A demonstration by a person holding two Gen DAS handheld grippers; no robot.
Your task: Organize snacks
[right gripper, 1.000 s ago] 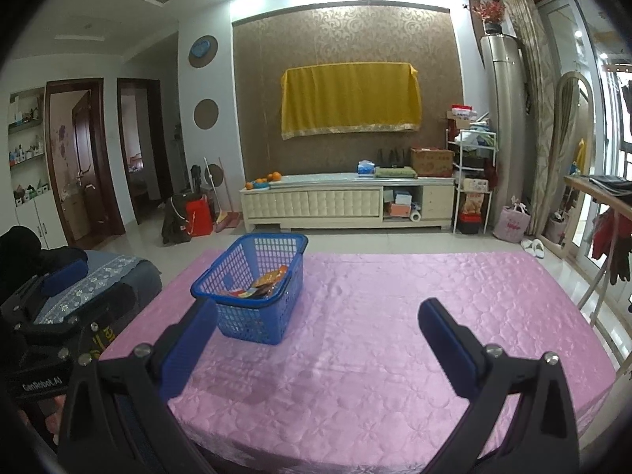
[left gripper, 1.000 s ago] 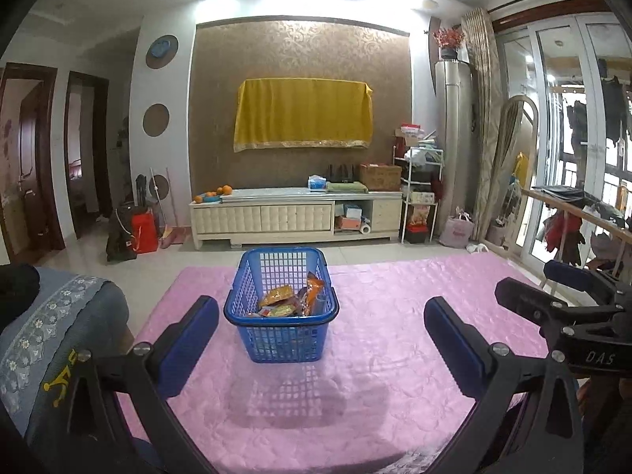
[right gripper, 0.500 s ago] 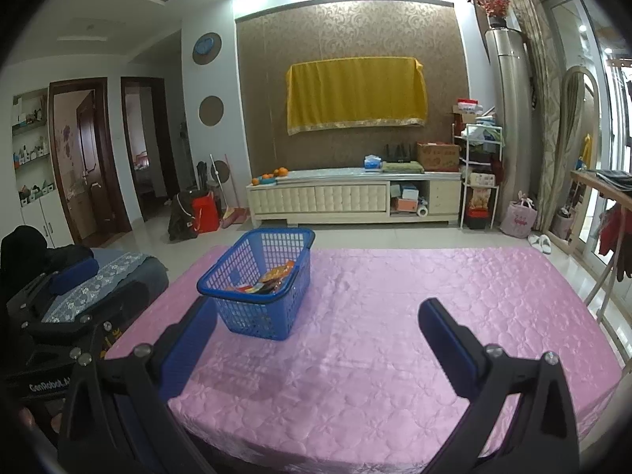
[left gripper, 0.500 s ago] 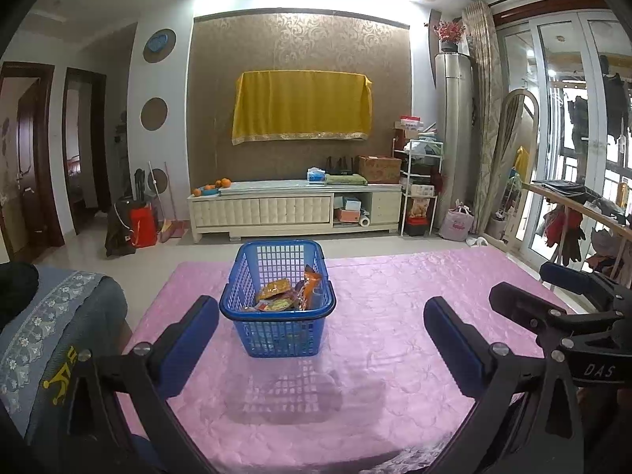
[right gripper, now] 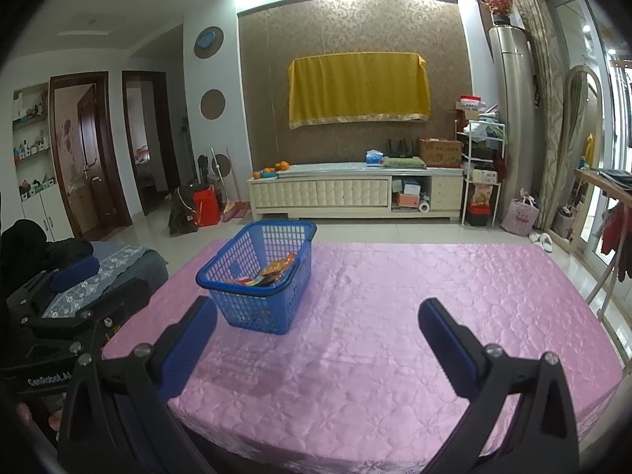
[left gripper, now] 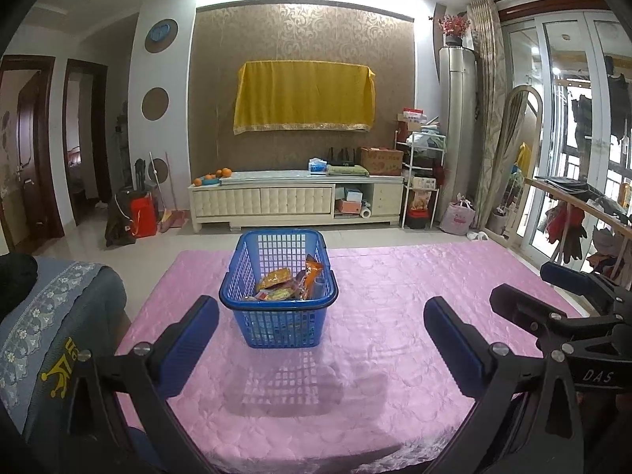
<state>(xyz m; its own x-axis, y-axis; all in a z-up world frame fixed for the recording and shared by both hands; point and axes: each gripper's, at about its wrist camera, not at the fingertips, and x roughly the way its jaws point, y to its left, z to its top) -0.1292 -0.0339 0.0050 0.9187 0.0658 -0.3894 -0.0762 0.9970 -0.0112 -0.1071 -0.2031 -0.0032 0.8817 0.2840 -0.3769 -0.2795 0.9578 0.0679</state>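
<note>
Left tool [left gripper: 322,335] and right tool [right gripper: 318,333] hovering wide open, empty; snack packets [left gripper: 286,284] sitting inside blue basket [left gripper: 278,328] on pink counter [right gripper: 395,316].

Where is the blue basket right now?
The basket stands on the pink tablecloth, centred ahead of the left gripper in its view. In the right wrist view it sits left of centre, near the table's left edge.

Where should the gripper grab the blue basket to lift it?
Probably by the thick top rim of the blue basket, on the near edge, coming straight from the front with the open left gripper. The rim is a solid band, the mesh walls look thin, and the snack packets sit below it.
</note>
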